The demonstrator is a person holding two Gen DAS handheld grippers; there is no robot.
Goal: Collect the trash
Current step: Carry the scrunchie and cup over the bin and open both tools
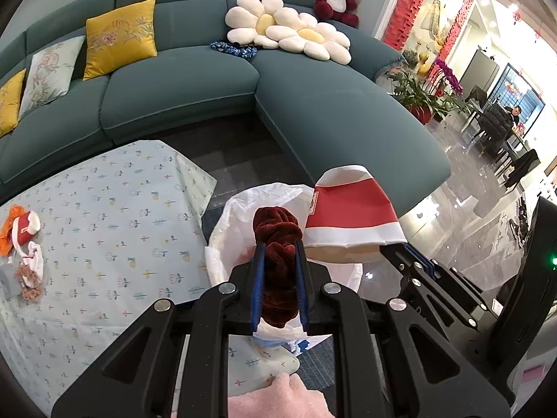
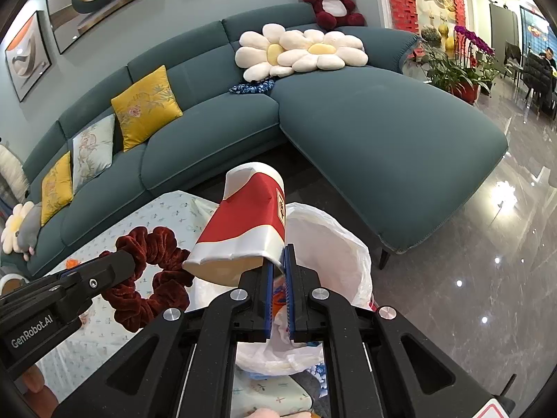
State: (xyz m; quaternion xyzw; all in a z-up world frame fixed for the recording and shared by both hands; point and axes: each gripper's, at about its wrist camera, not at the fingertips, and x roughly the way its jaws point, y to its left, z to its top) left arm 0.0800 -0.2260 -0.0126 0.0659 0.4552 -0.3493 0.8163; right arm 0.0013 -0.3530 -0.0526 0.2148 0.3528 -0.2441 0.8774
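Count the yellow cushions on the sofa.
2: one yellow cushion leans upright mid-sofa, the other yellow cushion sits toward its left end, a pale floral cushion between them. More may be out of frame.

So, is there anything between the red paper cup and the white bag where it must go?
Nothing visible blocks it. The red paper cup, held by the right gripper, hangs over the open white bag; the scrunchie is beside it.

Bright, sharp frames; fisheye-bent edges, floor (image 2: pixel 487 296) glare.
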